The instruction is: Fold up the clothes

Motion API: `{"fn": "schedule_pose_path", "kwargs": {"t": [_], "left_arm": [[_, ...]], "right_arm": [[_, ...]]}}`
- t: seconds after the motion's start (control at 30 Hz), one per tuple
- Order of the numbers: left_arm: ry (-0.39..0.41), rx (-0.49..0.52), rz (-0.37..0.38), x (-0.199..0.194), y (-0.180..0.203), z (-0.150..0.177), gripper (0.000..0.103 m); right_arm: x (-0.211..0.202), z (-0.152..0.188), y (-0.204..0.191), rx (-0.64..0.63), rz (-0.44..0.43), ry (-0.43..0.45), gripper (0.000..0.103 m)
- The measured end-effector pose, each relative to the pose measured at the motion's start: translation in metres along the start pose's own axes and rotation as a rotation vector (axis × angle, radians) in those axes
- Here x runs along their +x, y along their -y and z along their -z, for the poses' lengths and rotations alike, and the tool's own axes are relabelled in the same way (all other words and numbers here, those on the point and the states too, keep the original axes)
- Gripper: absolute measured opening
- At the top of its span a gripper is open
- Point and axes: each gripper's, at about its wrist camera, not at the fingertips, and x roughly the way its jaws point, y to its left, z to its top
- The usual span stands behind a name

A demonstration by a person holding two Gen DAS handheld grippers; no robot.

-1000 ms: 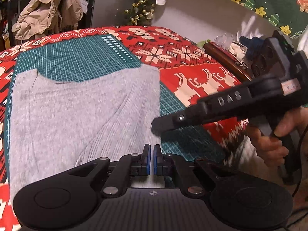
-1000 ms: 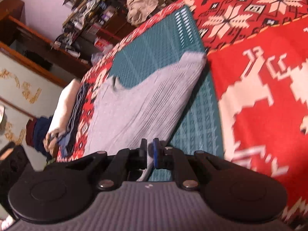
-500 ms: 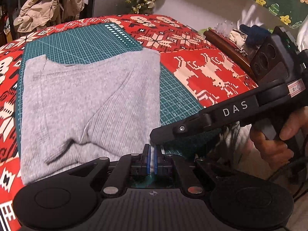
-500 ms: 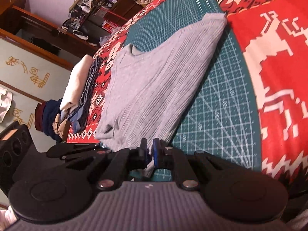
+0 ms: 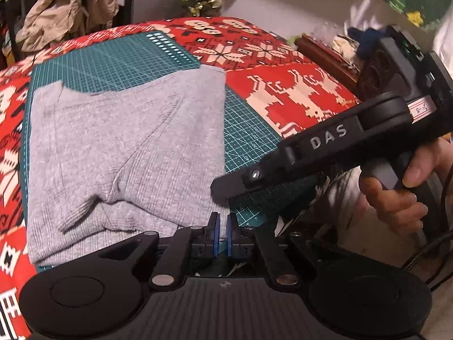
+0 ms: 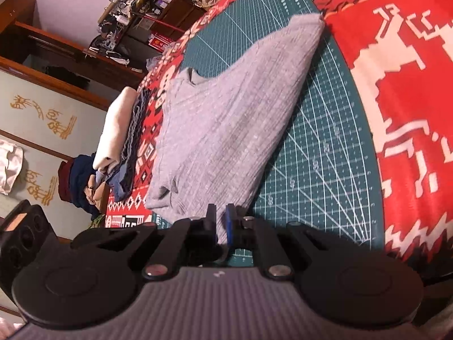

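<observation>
One grey sweater lies folded on one green mat. Two grippers pinch its near right edge: left gripper and right gripper, jaws closed on cloth.

"DAS" stands in pale letters on the arm of my right gripper, and my green cutting mat carries small ruler numbers along its grid, too blurred to read surely.

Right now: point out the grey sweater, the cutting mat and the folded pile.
grey sweater [image 5: 127,147], left wrist view, middle of the body.
cutting mat [image 6: 325,147], right wrist view, bare gridded part beside the sweater.
folded pile [image 6: 119,130], right wrist view, white top layer.
</observation>
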Motion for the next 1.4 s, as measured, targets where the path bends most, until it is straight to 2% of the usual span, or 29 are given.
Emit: {"fn": "schedule_pose_path", "kwargs": {"t": [0.27,0.6,0.7,0.8,0.97,1.1,1.23,1.33,1.4], "left_arm": [[-0.052,0.054,-0.011,-0.002,0.006,0.004,0.004],[-0.048,0.029,-0.01,-0.007,0.006,0.009,0.004],[-0.026,-0.029,0.01,-0.013,0.0,0.008,0.004],[0.014,-0.11,0.035,-0.02,-0.009,0.005,0.004],[0.091,-0.291,0.101,-0.021,-0.032,-0.009,0.004],[0.105,-0.41,0.109,-0.008,-0.051,-0.019,0.004],[0.089,-0.442,0.097,0.002,-0.06,-0.022,0.004],[0.073,-0.449,0.109,0.003,-0.061,-0.019,0.004],[0.081,-0.458,0.116,-0.001,-0.061,-0.017,0.004]], "right_arm": [[-0.002,0.013,0.003,0.009,-0.002,-0.028,0.009],[0.004,0.016,0.003,0.013,-0.015,-0.042,0.009],[-0.003,0.014,0.0,-0.006,-0.011,-0.031,0.009],[-0.012,-0.001,-0.002,-0.021,-0.004,0.016,0.009],[-0.019,-0.04,0.004,-0.056,0.067,0.105,0.009],[-0.023,-0.077,0.019,-0.018,0.101,0.201,0.009],[-0.018,-0.102,0.04,0.034,0.115,0.23,0.009],[-0.017,-0.116,0.052,0.055,0.143,0.253,0.002],[-0.021,-0.121,0.052,0.06,0.158,0.278,0.006]]}}
